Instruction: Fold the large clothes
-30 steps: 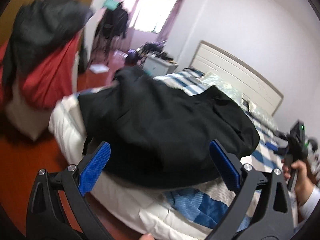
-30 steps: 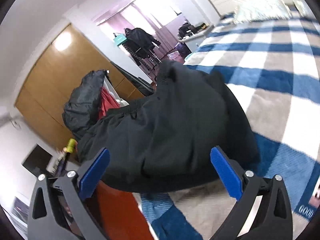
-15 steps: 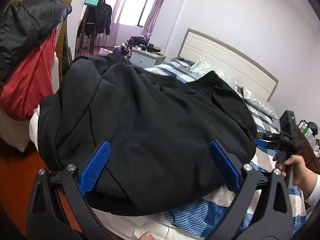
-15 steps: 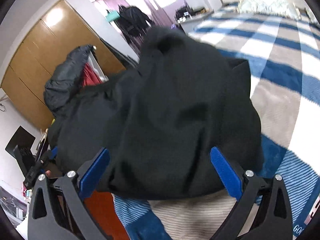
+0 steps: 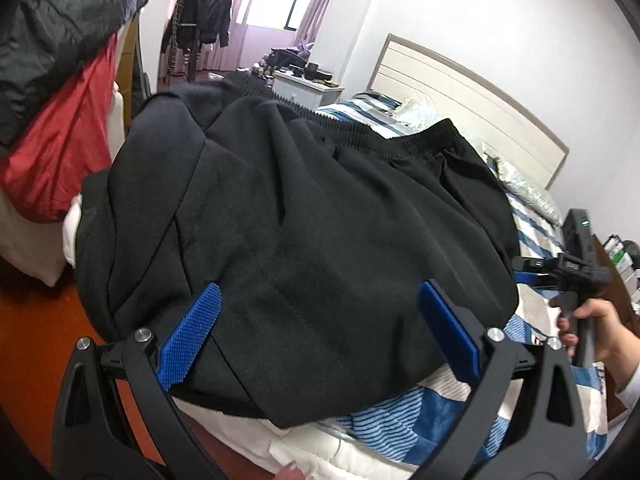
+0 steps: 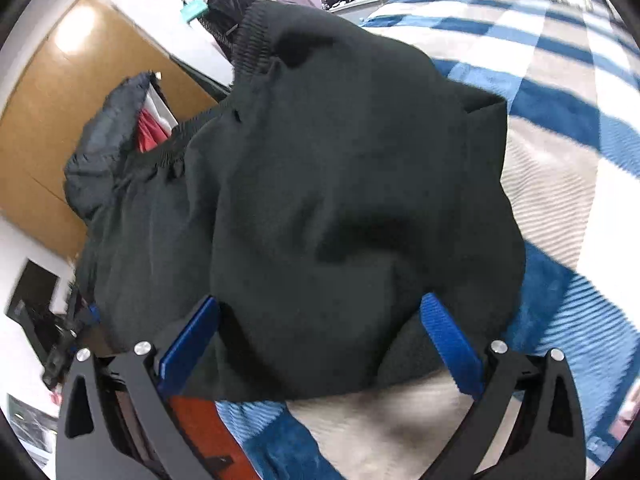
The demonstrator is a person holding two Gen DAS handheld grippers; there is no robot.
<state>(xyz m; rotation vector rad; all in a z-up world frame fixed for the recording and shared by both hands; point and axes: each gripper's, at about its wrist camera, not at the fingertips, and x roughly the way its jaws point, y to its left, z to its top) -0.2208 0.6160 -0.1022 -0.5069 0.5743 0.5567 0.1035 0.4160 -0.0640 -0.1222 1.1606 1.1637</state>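
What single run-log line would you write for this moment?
step: approach | left gripper: open | right gripper: open | black garment: bunched at edge of striped bedspread, ungrasped | next: likely grasp hem

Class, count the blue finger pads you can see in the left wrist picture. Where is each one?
3. Two belong to the left gripper: one pad lower left, one pad lower right, both over the black garment. A third shows on the right gripper; its partner may be hidden.
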